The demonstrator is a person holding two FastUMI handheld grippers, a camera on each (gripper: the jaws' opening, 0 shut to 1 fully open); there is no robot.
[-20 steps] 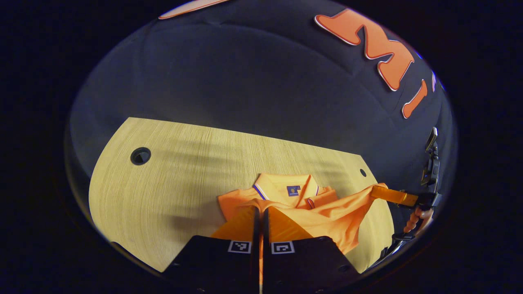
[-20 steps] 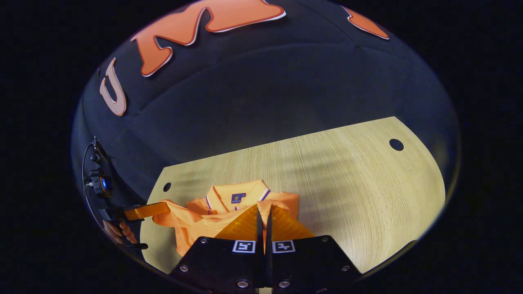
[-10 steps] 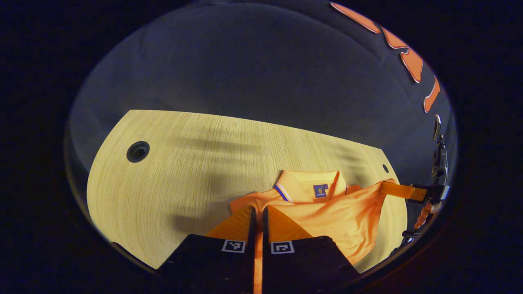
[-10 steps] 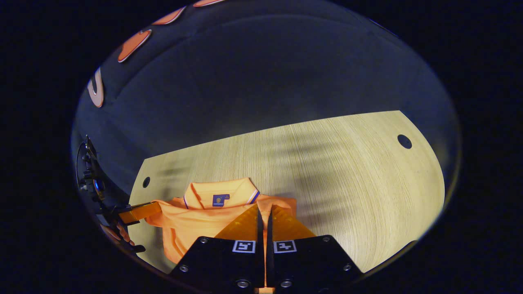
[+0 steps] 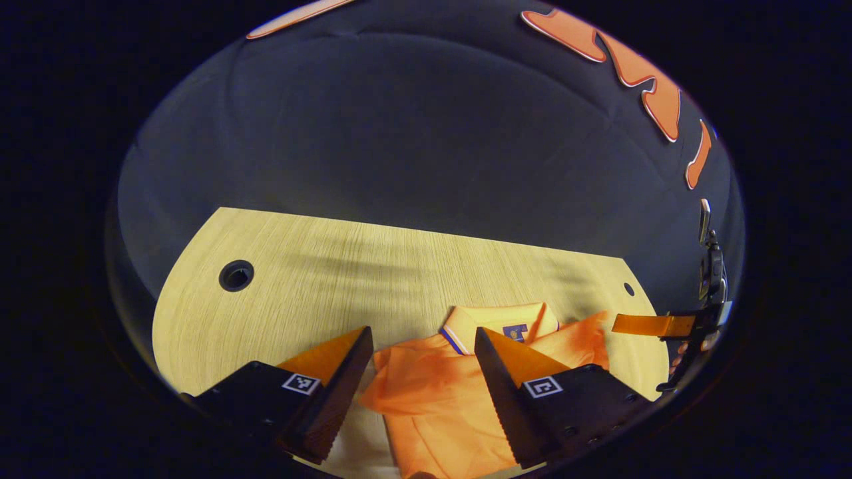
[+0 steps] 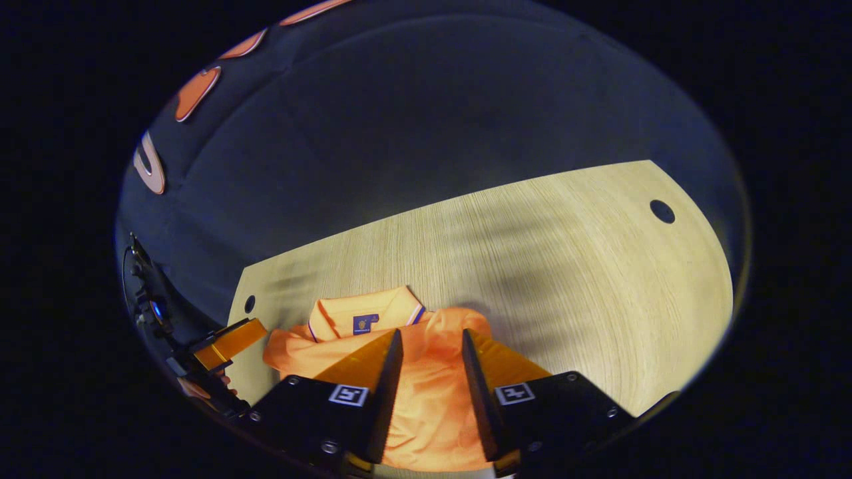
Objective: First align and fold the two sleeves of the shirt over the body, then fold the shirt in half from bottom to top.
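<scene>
The orange polo shirt [image 5: 432, 399] lies folded on the wooden table [image 5: 299, 293], its collar [image 5: 500, 319] at the far end. My left gripper [image 5: 421, 330] stands open just above the shirt's folded layer, with the cloth below the gap and free of both fingers. In the right gripper view the same shirt [image 6: 429, 406] lies under my right gripper [image 6: 431, 331], which is open too, and the collar [image 6: 363, 313] shows just beyond its left finger. The right gripper [image 5: 649, 324] also shows at the shirt's far right corner, and the left gripper [image 6: 229, 339] at the shirt's left.
The table has a large round hole [image 5: 236, 275] at the far left and a small one [image 5: 628, 289] by the shirt's corner. In the right gripper view a hole [image 6: 661, 211] sits far right. A hand [image 5: 679, 359] holds the other gripper. The black cloth wall stands behind.
Both grippers were shut on the shirt's lifted edge and have opened. The cloth has dropped onto the body just short of the collar.
</scene>
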